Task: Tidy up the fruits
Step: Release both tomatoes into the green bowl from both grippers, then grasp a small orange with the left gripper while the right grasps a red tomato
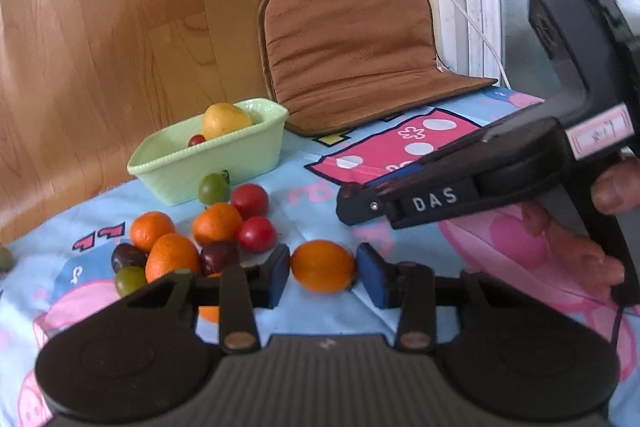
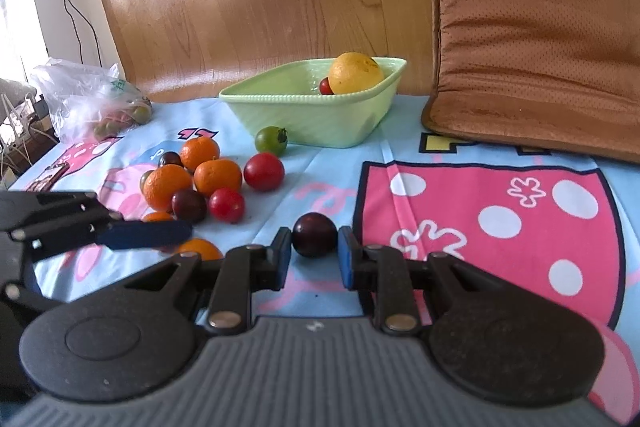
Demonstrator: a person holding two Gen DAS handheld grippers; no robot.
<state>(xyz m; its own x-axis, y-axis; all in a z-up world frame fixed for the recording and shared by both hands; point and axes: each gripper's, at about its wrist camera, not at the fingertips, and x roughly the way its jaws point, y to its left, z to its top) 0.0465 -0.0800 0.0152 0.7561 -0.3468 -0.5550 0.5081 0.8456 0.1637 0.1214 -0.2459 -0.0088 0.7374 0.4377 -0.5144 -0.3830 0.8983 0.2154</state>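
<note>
My left gripper (image 1: 323,277) is open around an orange mandarin (image 1: 323,266) lying on the cloth; small gaps show on both sides. My right gripper (image 2: 313,255) is open around a dark purple plum (image 2: 314,235), pads close to it but apart. A pale green dish (image 1: 208,159) at the back holds a yellow fruit (image 1: 226,119) and a small red one (image 1: 197,140); the dish also shows in the right wrist view (image 2: 320,111). A pile of mandarins, red tomatoes, plums and green fruits (image 1: 208,231) lies in front of the dish.
A brown cushion (image 1: 352,55) leans against the wall at the back right. A wooden chair back (image 1: 120,27) stands behind the dish. A plastic bag with fruit (image 2: 92,99) lies at the far left. The table has a cartoon-print cloth (image 2: 480,211).
</note>
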